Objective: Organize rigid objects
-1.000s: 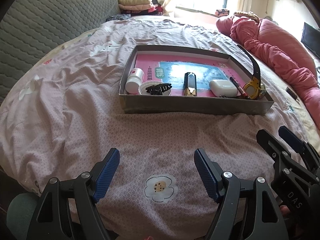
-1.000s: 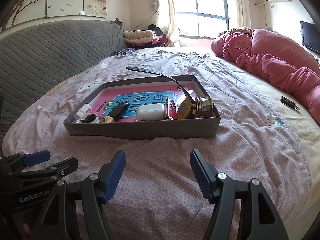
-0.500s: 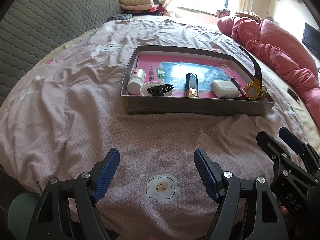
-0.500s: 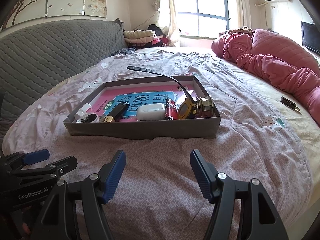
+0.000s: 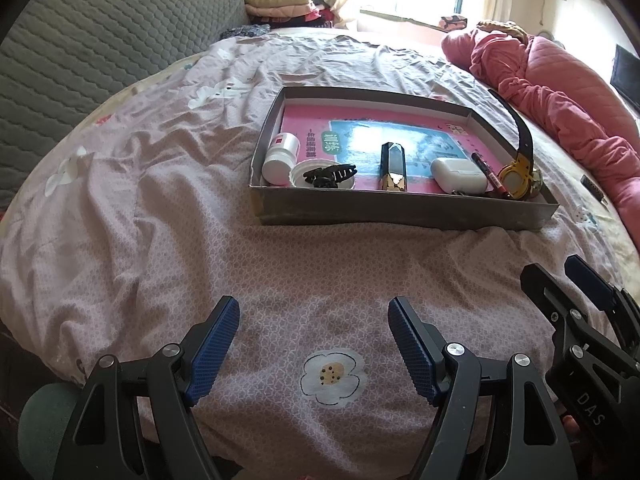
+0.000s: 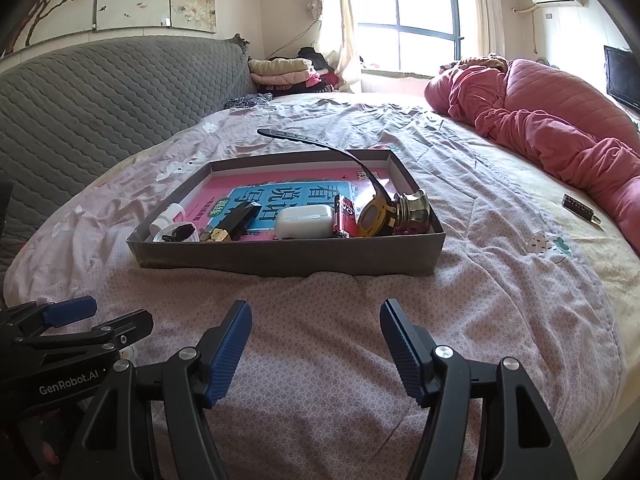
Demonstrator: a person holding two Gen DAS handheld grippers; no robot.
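Bedspread (image 5: 168, 216) fills the lower half of both views, and a wide bare stretch of it is seen between the grippers and the near wall of the box (image 5: 400, 210). The left gripper (image 5: 314, 336) is held at the bottom centre of the left view with its jaws spread wide and nothing between them; the right gripper (image 6: 316, 340) is shown likewise in the right view, wide open and empty. The box is placed centre right in the left view, its near wall running almost level across the frame. Along that wall, from left to right, a bottle (image 5: 281, 153), a clip (image 5: 330, 174) on a white lid, a black case (image 5: 393, 166), an earbud case (image 5: 458, 170), a pen (image 5: 490, 174) and a watch (image 5: 516, 172) are lined up. The watch strap is seen rising above the right wall. In the right view a metal piece (image 6: 414, 210) is tucked into the box's near right corner. A small tag (image 6: 580, 208) is left on the spread at right, well apart from the box, near the pink quilt (image 6: 552, 120). Open spread is seen on every side of the box.
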